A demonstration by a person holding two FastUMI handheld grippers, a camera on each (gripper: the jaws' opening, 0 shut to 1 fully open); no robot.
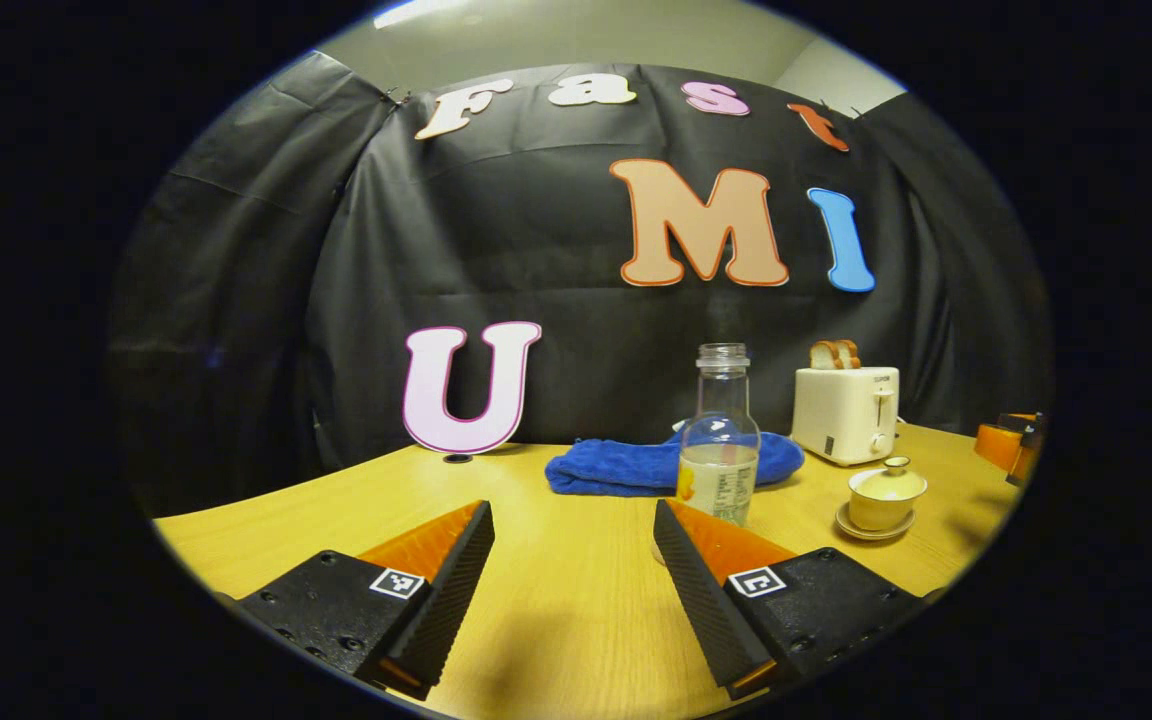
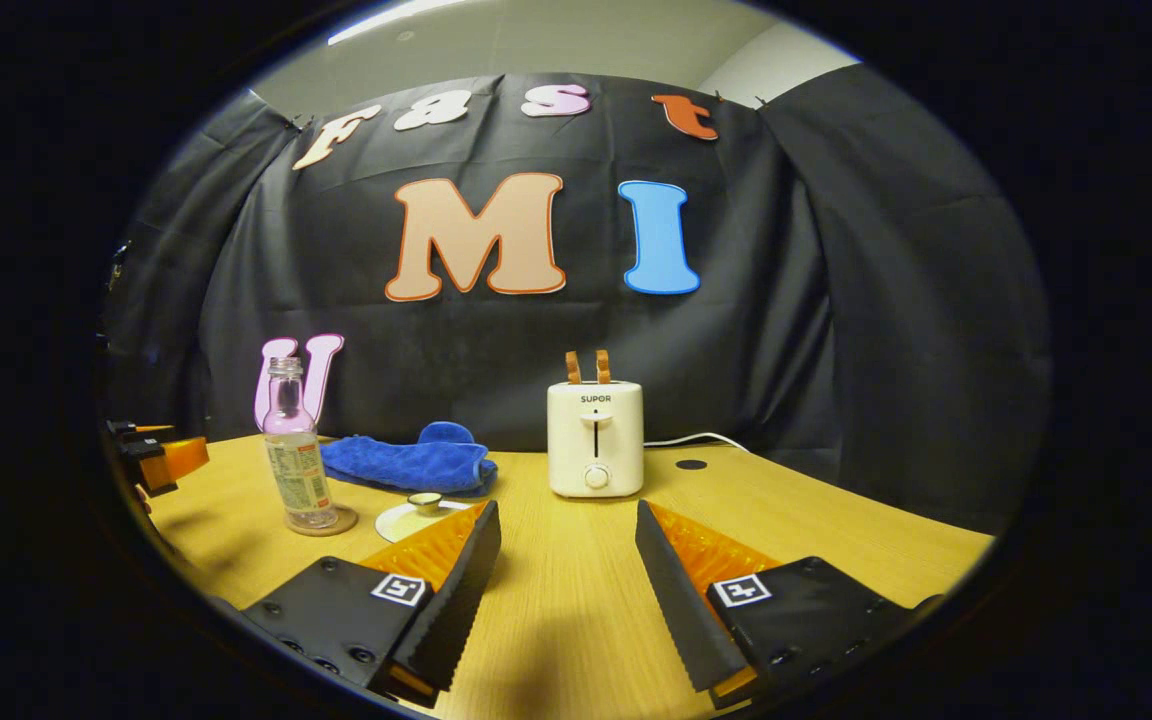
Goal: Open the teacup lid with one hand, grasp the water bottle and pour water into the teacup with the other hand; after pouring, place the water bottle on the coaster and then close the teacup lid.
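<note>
In the left gripper view, the left gripper point(image 1: 572, 575) sits at the bottom of the frame with its two fingers wide apart and nothing between them. It hangs over the wooden table point(image 1: 556, 640). Just right of the middle stands the water bottle point(image 1: 721, 440). It is upright, it has no cap, and there is some water in the lower part. Behind the bottle lies a blue cloth point(image 1: 626, 468). Lower right of the bottle sits the teacup point(image 1: 884, 495) on its saucer, with the lid on top. Behind the teacup stands a white toaster point(image 1: 846, 412) with bread sticking out. At the far right edge is a small bit of the other gripper point(image 1: 1014, 445).

In the right gripper view, the right gripper point(image 2: 566, 580) is at the bottom, fingers wide apart too, holding nothing. The water bottle point(image 2: 296, 455) stands at the left on a round coaster point(image 2: 336, 524). Just right of it, the teacup lid point(image 2: 424, 503) peeks out from behind the gripper's left finger. The toaster point(image 2: 595, 438) stands in the middle, and the blue cloth point(image 2: 406, 462) lies to its left
</note>
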